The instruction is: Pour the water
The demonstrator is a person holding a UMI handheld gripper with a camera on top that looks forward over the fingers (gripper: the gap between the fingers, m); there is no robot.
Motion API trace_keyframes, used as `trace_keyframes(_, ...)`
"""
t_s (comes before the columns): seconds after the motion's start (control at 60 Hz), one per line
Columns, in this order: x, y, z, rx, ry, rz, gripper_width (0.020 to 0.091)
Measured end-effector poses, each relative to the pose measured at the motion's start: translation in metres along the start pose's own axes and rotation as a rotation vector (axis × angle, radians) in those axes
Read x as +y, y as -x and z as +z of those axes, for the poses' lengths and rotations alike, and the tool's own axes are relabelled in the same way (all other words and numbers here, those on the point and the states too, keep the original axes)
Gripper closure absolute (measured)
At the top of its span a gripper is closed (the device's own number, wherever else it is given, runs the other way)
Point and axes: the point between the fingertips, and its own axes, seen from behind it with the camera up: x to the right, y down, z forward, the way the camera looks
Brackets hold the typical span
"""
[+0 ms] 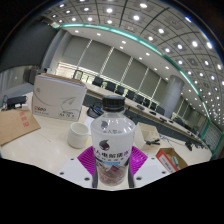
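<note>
Magenta pads flanked the clear water bottle (111,146), which stood upright between the fingers of the gripper (112,172) at six o'clock, seemingly clamped. Its pink label bore unreadable characters. At ten o'clock sat a white box (57,99) on the table (30,135).

Clear plastic bottle (112,140), white cap, pink-and-white label; at ten o'clock, white cardboard box (57,100) on the pale desk (40,140).
</note>
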Motion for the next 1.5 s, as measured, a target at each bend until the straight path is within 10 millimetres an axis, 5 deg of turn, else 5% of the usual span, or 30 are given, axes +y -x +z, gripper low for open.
trace_keyframes(0.183, -0.041, -0.035, 0.065, 0.09, -0.028, -0.392, 0.0696)
trace_keyframes(0.483, -0.068, -0.023, 0.166, 0.204, -0.108, -1.122, 0.0699)
trace_keyframes(0.717, -0.083, -0.001, 0.202, 0.29, -0.214, -1.514, 0.0696)
trace_keyframes(0.883, -0.08, 0.018, 0.212, 0.257, -0.27, -1.622, 0.0695)
trace_keyframes(1.05, -0.083, 0.014, 0.212, 0.2, -0.272, -1.457, 0.0695)
trace_keyframes(1.25, -0.086, -0.008, 0.198, 0.045, -0.21, -0.872, 0.0694)
trace_keyframes(1.5, -0.042, 0.0, 0.183, -0.258, -0.076, -0.148, 0.0692)
